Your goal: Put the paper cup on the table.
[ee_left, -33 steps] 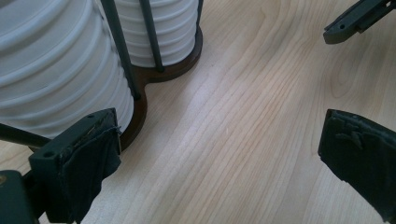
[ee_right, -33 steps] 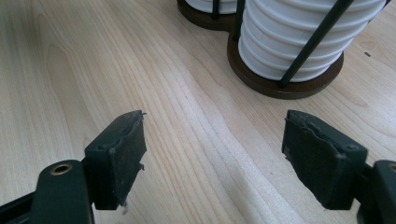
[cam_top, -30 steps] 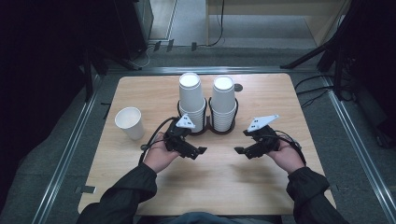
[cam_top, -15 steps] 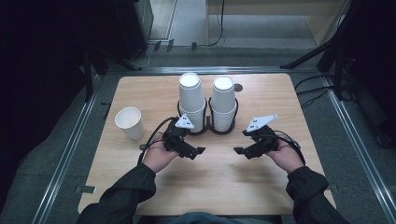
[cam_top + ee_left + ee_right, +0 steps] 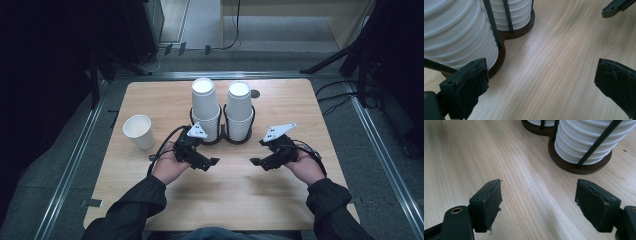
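Observation:
Two tall stacks of white paper cups, the left stack (image 5: pixel 206 107) and the right stack (image 5: pixel 239 109), stand in a dark wooden holder (image 5: pixel 223 139) with black wire rods at the table's middle. A single white cup (image 5: pixel 138 131) stands upright at the left. My left gripper (image 5: pixel 212 163) rests low just in front of the left stack, open, with bare wood between its pads (image 5: pixel 472 85). My right gripper (image 5: pixel 254 162) sits in front and to the right of the holder, open too, pads (image 5: pixel 489 201) wide apart over bare tabletop. The holder's base (image 5: pixel 574 165) shows close ahead.
The light wooden table (image 5: pixel 235 195) has bare room in front of the holder. A small dark hole (image 5: pixel 255 93) sits behind the right stack. Metal rails and dark floor run along both sides of the table, and cables lie at the right.

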A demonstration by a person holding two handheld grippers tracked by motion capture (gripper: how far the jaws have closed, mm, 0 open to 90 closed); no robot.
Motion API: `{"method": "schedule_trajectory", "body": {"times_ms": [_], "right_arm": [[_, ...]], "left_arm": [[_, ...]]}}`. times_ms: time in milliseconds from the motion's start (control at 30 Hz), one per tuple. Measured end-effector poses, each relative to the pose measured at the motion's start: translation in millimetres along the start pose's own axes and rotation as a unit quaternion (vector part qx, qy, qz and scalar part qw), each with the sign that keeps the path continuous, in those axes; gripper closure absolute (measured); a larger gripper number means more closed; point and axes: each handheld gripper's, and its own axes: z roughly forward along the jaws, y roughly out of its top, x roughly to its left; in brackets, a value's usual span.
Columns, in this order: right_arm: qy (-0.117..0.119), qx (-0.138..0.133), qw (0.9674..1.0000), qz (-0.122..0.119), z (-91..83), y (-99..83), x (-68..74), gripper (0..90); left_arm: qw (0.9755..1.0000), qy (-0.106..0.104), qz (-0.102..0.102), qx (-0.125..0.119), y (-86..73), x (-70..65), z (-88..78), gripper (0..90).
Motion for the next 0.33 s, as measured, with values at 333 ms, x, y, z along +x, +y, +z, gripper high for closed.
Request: {"method": "schedule_trajectory", "body": {"times_ms": [333], "right_arm": [[-0.001,0.002,1.0000,0.001,-0.2,-0.8,-1.0,21.9]], "left_arm": [[0.9998,0.004,0.008,0.020,-4.4,4.8,5.9,0.0]]}}
